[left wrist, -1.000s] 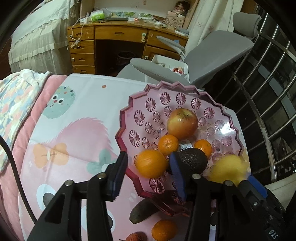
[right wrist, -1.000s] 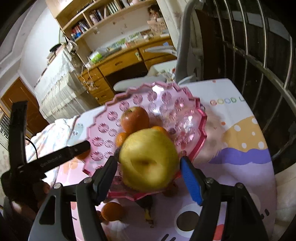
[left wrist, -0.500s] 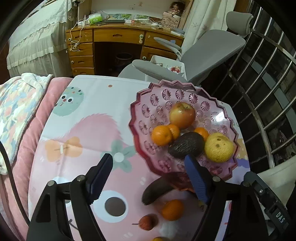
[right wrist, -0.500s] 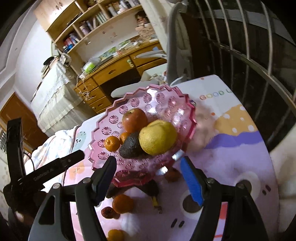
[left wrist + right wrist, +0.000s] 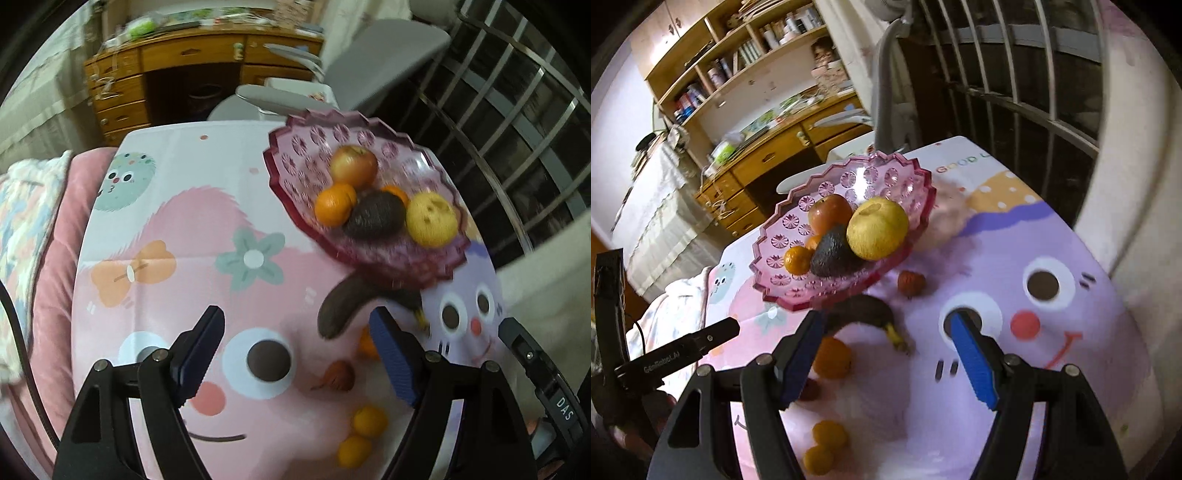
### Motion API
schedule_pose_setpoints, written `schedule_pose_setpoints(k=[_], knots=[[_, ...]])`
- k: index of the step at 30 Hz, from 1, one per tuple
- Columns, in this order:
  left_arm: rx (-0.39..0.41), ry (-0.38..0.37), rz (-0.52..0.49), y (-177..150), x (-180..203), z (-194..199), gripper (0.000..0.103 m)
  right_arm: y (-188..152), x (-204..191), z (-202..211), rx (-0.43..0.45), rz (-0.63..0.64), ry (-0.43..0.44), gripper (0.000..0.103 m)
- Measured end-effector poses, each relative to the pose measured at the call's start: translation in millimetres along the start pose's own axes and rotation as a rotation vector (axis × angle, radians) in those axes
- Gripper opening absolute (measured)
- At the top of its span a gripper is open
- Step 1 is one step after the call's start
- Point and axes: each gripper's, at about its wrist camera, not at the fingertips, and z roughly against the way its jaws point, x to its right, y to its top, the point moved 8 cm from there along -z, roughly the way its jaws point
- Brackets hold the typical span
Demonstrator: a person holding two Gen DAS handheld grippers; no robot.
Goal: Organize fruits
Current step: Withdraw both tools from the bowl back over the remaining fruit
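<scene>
A pink glass fruit bowl (image 5: 295, 162) (image 5: 783, 266) stands on the cartoon-print table. It holds a red apple (image 5: 353, 166) (image 5: 829, 213), tangerines (image 5: 332, 207) (image 5: 798, 259), a dark avocado (image 5: 373, 219) (image 5: 830, 254) and a yellow pear (image 5: 431, 218) (image 5: 877, 228). Loose on the table lie a dark banana (image 5: 338, 308) (image 5: 871, 312), tangerines (image 5: 369, 421) (image 5: 831, 357) and a small red fruit (image 5: 338, 374) (image 5: 911, 282). My left gripper (image 5: 295, 354) is open and empty, back from the bowl. My right gripper (image 5: 886, 358) is open and empty over the loose fruit.
A grey office chair (image 5: 351, 62) and a wooden desk (image 5: 177, 70) stand beyond the table's far edge. A metal railing (image 5: 517, 110) runs along the right. A pink padded bed (image 5: 48, 236) with a blanket lies to the left.
My right gripper let go of the yellow pear, which now rests in the bowl. Both grippers have pulled back from the bowl and opened wider.
</scene>
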Motion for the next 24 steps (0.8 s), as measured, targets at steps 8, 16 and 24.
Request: schedule_pose_setpoints(k=[8,16,24], knots=[[-0.066,-0.083,-0.126,-9,-10,4,0.084,-49,-15,15,0.048,-0.05,-0.087,0.072],[-0.118,-0.17,-0.195,-22,-8,-12,0.084,-96,-29,18,0.054,-0.017,-0.147,0.072],[-0.174,-0.237,-0.255,-43,13,-40,0.084,-133,-49,11,0.036,0.051,-0.168,0.072]])
